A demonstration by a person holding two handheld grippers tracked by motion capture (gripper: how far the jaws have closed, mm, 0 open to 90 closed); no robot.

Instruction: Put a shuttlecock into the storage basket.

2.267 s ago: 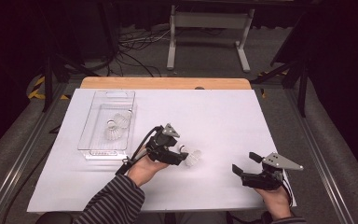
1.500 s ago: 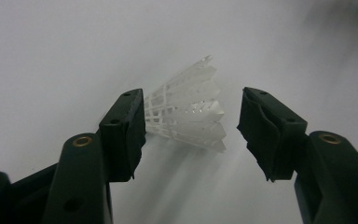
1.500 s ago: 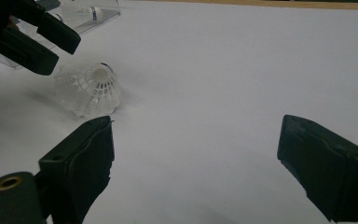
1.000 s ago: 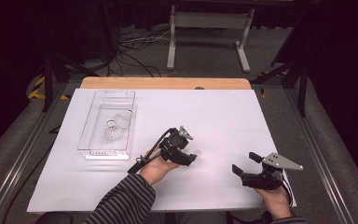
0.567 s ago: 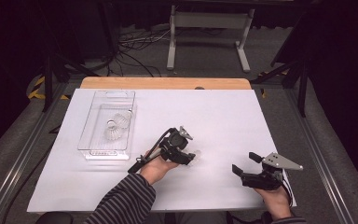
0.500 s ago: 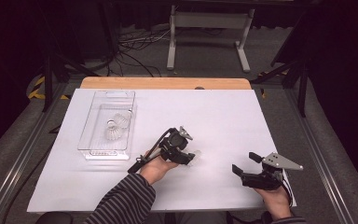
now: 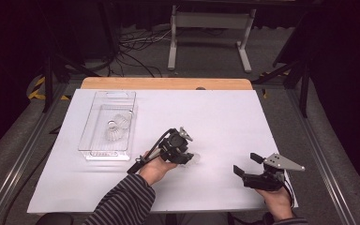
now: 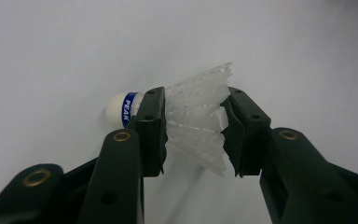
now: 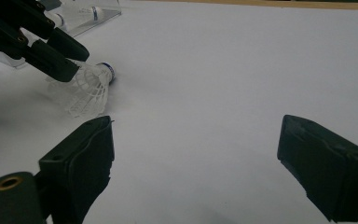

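Shuttlecock [image 8: 193, 123] sits pinched by its skirt in my left gripper [image 8: 193, 135], jaws just closing on it, while right gripper [image 9: 193, 154] rests spread wide on the table [image 7: 225, 112].

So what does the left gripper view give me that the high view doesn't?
Left gripper view alone: the pads pressing on the shuttlecock's white skirt, and the blue band reading PEAK behind its cork.

High view alone: the clear tray with two more shuttlecocks, the right gripper standing open, and the white table.

Both: the left gripper shut on that one shuttlecock, low over the table; its jaws have just been closing.
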